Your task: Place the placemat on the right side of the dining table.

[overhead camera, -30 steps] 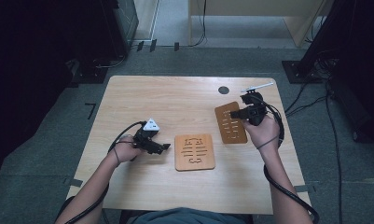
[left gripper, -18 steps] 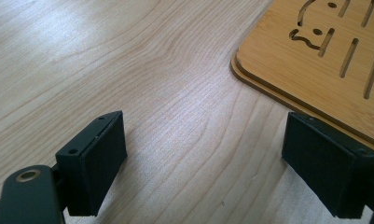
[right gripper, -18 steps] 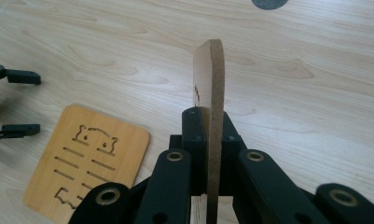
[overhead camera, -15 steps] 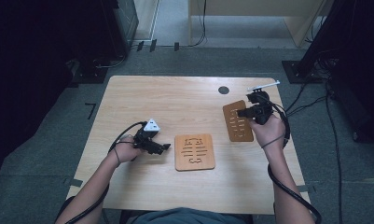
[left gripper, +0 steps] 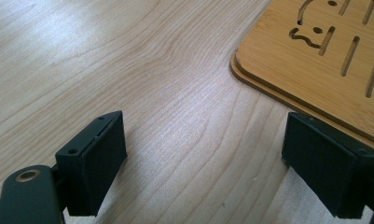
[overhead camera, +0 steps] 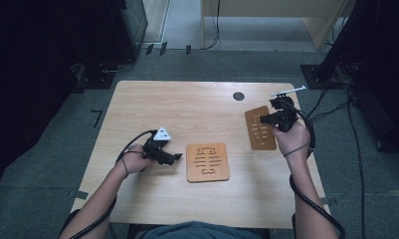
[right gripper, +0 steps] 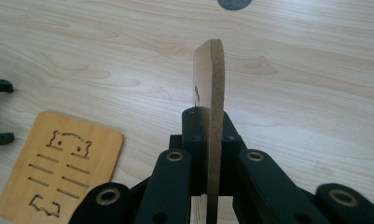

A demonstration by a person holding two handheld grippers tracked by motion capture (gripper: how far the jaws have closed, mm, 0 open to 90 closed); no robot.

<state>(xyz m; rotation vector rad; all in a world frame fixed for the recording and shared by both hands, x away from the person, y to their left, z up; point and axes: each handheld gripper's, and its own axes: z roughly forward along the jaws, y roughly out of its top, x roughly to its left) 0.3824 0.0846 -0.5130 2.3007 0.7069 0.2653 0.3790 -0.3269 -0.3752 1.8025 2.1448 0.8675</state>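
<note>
- Pale wooden table (overhead camera: 197,107) on grey flooring, with dark racks at left and right of the high view; rack contents too dark to make out.
- Round dark disc (overhead camera: 239,96) set in the far part of the tabletop; cut off by the top edge in the right gripper view (right gripper: 234,3).
- Right gripper (overhead camera: 266,119) clamped on a thin wooden board (overhead camera: 259,128), at the table's far right.
- Held board (right gripper: 211,93) seen edge-on in the right gripper view, upright between the closed jaws; slotted face almost wholly hidden, lower end lost behind the jaw linkage.
- Whether the held board touches the table: cannot tell from the high view.
- Right hand (overhead camera: 292,139) wrapped around the gripper body, forearm entering from the bottom edge, cable looped around the wrist.
- Left gripper (overhead camera: 176,157) low over the table just left of the flat board (overhead camera: 207,162), jaws pointing toward it.
- Left gripper jaws wide apart with bare tabletop between them; pads (left gripper: 98,158) clear of the board.
- Flat board (left gripper: 324,51) cropped at the top and right edges of the left gripper view; a second layer or shadow line under its rim, not resolvable.
- Flat board (right gripper: 58,165) lying flat, cut-out slots facing up, left of the right gripper's linkage.
- Left hand (overhead camera: 135,159) resting near the table's left side, forearm angled in from the bottom left.
</note>
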